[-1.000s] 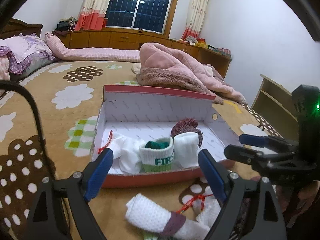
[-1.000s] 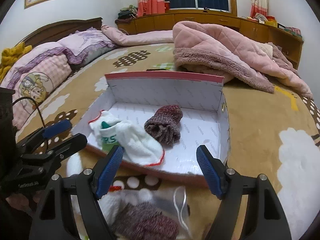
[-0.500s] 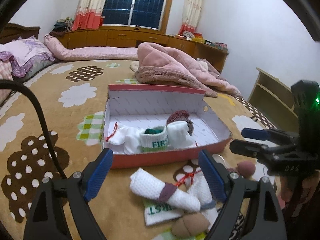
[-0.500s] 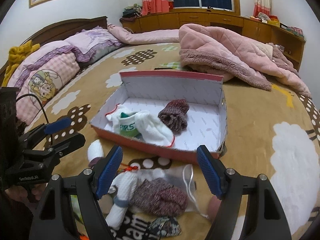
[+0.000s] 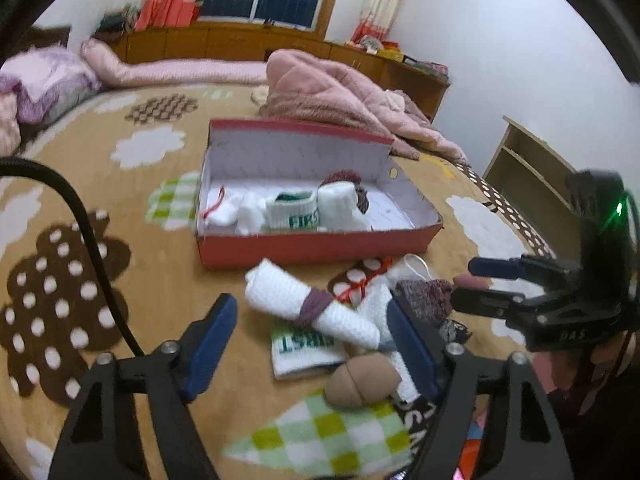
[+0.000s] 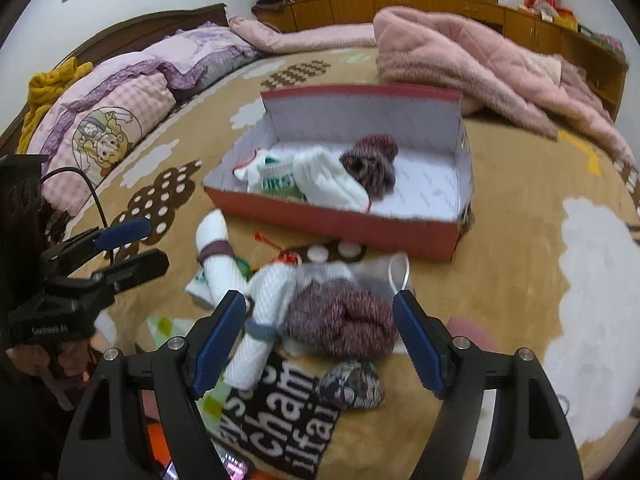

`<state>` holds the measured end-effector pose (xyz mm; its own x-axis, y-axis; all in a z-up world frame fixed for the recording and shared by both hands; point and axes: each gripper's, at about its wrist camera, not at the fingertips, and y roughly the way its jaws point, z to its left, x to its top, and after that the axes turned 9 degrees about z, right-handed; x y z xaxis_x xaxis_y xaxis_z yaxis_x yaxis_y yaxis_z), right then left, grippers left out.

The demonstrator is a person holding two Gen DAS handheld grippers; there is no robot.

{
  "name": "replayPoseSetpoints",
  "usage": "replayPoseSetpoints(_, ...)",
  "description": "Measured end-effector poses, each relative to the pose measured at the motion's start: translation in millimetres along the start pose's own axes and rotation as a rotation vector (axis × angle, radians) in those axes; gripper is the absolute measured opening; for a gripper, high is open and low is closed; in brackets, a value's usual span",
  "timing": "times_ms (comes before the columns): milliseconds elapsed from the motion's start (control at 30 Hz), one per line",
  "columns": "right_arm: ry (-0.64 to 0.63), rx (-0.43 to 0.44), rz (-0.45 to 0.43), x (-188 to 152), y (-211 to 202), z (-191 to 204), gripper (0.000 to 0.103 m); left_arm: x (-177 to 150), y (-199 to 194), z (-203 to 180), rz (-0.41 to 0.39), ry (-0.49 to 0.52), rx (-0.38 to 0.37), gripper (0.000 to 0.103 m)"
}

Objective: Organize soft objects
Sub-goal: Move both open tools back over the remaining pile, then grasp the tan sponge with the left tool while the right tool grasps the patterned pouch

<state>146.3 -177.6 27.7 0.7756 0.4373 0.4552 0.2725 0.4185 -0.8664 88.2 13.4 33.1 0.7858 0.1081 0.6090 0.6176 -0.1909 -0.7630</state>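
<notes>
Grippers first: we see both tilted down toward a heap of socks on the brown patterned bedspread (image 5: 168, 276), in front of the red shoebox (image 5: 316, 246). Our left gripper (image 5: 310, 344) hangs over the near edge of the heap with its blue fingers (image 5: 210, 338) spread wide; its jaws have just been closing a little, yet nothing is pinched between them. Below that gap we see a rolled white sock with a purple band (image 5: 312, 306), a flat white sock with green lettering (image 5: 306, 346) and a small tan bundle (image 5: 362, 378). Our right gripper (image 6: 320, 334) points down at a maroon knitted sock bundle (image 6: 340, 318), which sits between its wide-set fingers (image 6: 416, 340); we cannot tell whether the pads touch the wool, and no grip shows. Just left of that bundle lies another white rolled sock (image 6: 260, 320), and a dark patterned bundle (image 6: 352, 384) rests nearer the camera. Inside the shoebox we see white socks (image 6: 320, 180) beside a maroon bundle (image 6: 372, 160). Behind the box lies a pink quilt (image 6: 460, 56).
</notes>
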Motion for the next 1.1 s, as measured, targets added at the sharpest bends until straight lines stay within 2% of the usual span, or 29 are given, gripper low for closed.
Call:
replayPoseSetpoints(67,0.006,0.002,0.035,-4,2,-1,0.078,-2,0,3,0.029,-0.033,-0.017,0.071)
replayPoseSetpoints(300,-0.001,-0.034,0.132,-23,11,-1,0.078,-17,4,4,0.135,-0.093,-0.099,0.069)
replayPoseSetpoints(433,0.003,-0.034,0.226,-34,29,-2,0.078,-30,16,-3,0.224,-0.168,-0.17,0.069)
replayPoseSetpoints(567,0.001,-0.05,0.285,-42,47,-3,0.078,-35,32,-16,0.25,-0.134,-0.137,0.068)
replayPoseSetpoints(600,-0.003,-0.063,0.277,-42,48,-4,0.078,-36,37,-15,0.26,-0.136,-0.131,0.067)
replayPoseSetpoints(667,-0.001,-0.063,0.272,-42,49,-6,0.078,-40,52,-12,0.321,-0.173,-0.143,0.053)
replayPoseSetpoints(700,0.012,-0.058,0.275,-42,50,-9,0.077,-41,57,-11,0.337,-0.185,-0.145,0.051)
replayPoseSetpoints(767,0.033,-0.05,0.277,-43,51,-14,0.072,-41,58,-10,0.323,-0.179,-0.136,0.043)
replayPoseSetpoints(833,0.034,-0.073,0.259,-43,48,-17,0.045,-40,55,-11,0.308,-0.175,-0.131,0.038)
replayPoseSetpoints(1100,0.044,-0.05,0.234,-41,30,-23,0.04,-38,38,-30,0.255,-0.092,-0.135,0.033)
